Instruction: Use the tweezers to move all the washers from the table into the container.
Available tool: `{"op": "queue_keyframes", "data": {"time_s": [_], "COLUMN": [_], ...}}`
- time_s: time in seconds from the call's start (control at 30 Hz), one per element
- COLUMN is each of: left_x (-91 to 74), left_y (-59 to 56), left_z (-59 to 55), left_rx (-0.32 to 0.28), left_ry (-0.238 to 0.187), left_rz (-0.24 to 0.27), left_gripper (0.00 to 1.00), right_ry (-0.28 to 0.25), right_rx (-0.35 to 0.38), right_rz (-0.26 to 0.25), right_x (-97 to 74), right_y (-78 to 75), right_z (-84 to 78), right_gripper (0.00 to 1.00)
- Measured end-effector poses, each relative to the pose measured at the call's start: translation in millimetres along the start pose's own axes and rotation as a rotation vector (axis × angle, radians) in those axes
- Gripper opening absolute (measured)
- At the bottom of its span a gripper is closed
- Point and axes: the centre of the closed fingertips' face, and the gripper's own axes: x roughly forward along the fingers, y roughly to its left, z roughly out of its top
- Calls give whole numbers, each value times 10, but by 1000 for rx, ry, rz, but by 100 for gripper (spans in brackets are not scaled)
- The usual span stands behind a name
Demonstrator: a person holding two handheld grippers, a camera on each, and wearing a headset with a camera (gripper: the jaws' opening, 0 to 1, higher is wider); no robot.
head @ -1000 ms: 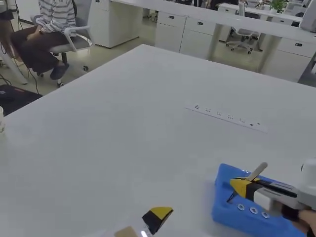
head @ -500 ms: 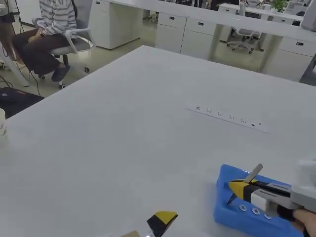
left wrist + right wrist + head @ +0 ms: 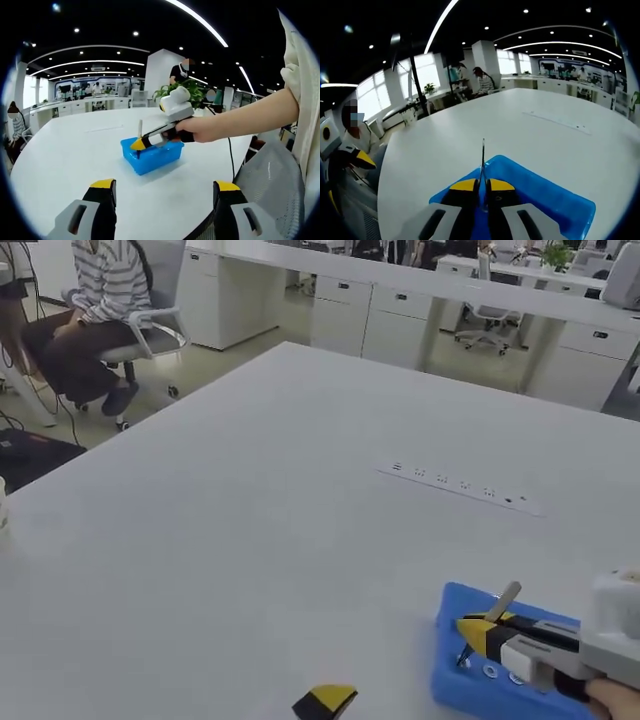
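My left gripper (image 3: 165, 189) is cut off by the bottom edge of the head view, where just its yellow-and-black tip pokes in. In its own view the 2 jaws stand wide apart with nothing between them. My right gripper (image 3: 482, 186) has its jaws pressed together on the tweezers (image 3: 482, 152), whose thin blades run straight ahead from the yellow pads. Their tip is too fine for me to tell whether it carries anything. The blue container (image 3: 448, 672) lies directly under the right gripper. Its near end is cut off by the bottom of the head view, and part of its floor is covered by the gripper body and my hand (image 3: 197, 134). Just below the jaws I make out 2 pale washers (image 3: 490, 672) on the container floor, small and blurred. The tweezers' point dips down inside the container, near them. The left gripper hangs well apart from the container, to the left of the right gripper, over bare table (image 3: 250, 540). Beyond the right gripper, a power strip (image 3: 460, 485) sits flush in the tabletop.
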Motion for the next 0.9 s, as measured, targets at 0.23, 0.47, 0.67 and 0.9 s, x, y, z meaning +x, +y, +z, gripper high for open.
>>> {"op": "queue_keyframes", "data": {"time_s": [0.23, 0.47, 0.67, 0.9], "left_x": [-7, -15, -18, -13], "left_y": [-4, -9, -1, -19], "left_z": [8, 31, 53, 52], "left_rx": [-4, -2, -2, 0], "left_ry": [-4, -14, -26, -21], "left_rz": [-1, 1, 6, -6], "left_gripper": [81, 81, 81, 79], "right_ry": [-50, -112, -156, -207], "right_rx": [10, 0, -14, -13], "right_rz": [-17, -19, -12, 17], "right_x": [-75, -280, -497, -713], "right_y": [-42, 26, 241, 520], "right_z": [148, 345, 449, 538], "right_gripper": [4, 4, 4, 4]}}
